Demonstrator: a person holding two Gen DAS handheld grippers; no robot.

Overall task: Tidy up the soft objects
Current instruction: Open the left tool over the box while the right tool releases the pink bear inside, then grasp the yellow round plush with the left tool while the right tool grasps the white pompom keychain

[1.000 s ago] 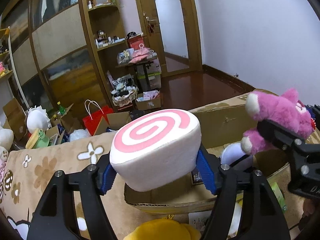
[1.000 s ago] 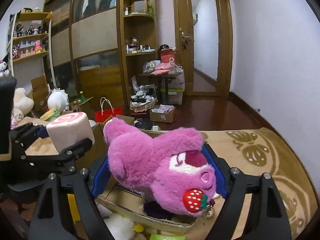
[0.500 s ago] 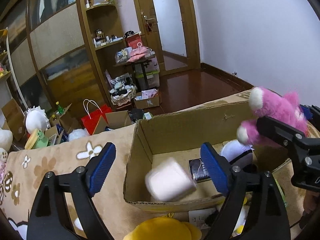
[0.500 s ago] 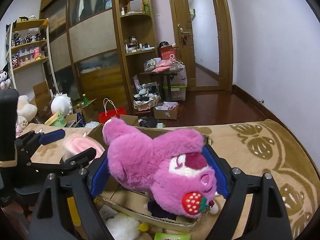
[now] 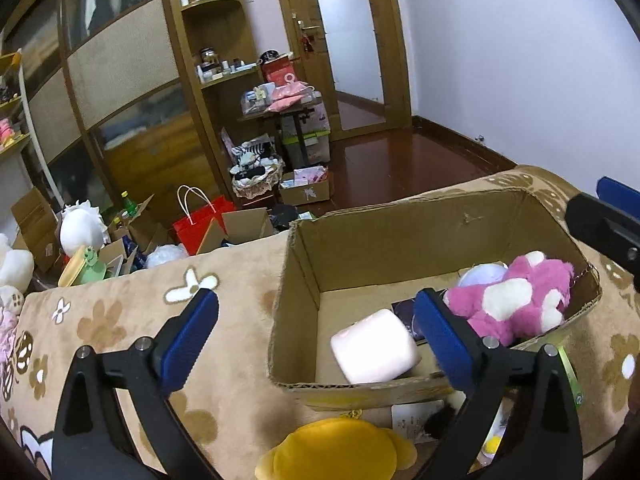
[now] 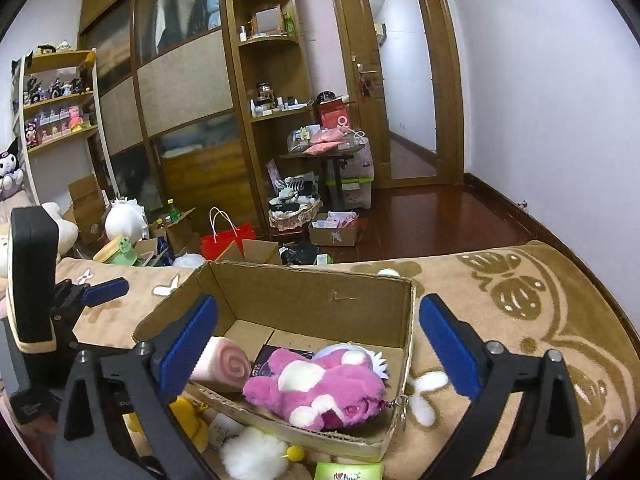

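Observation:
An open cardboard box sits on a tan flowered blanket. Inside it lie a pink-and-white swirl roll plush on the left and a magenta bear plush on the right, beside a white round plush. My left gripper is open and empty above the box's near left corner. My right gripper is open and empty above the box.
A yellow plush lies in front of the box, with a white fluffy ball and a green packet nearby. The blanket extends right. Beyond it are shelves, a red bag and floor clutter.
Both grippers opened and let go. The swirl roll dropped into the box first, then the magenta bear fell in on the right side.

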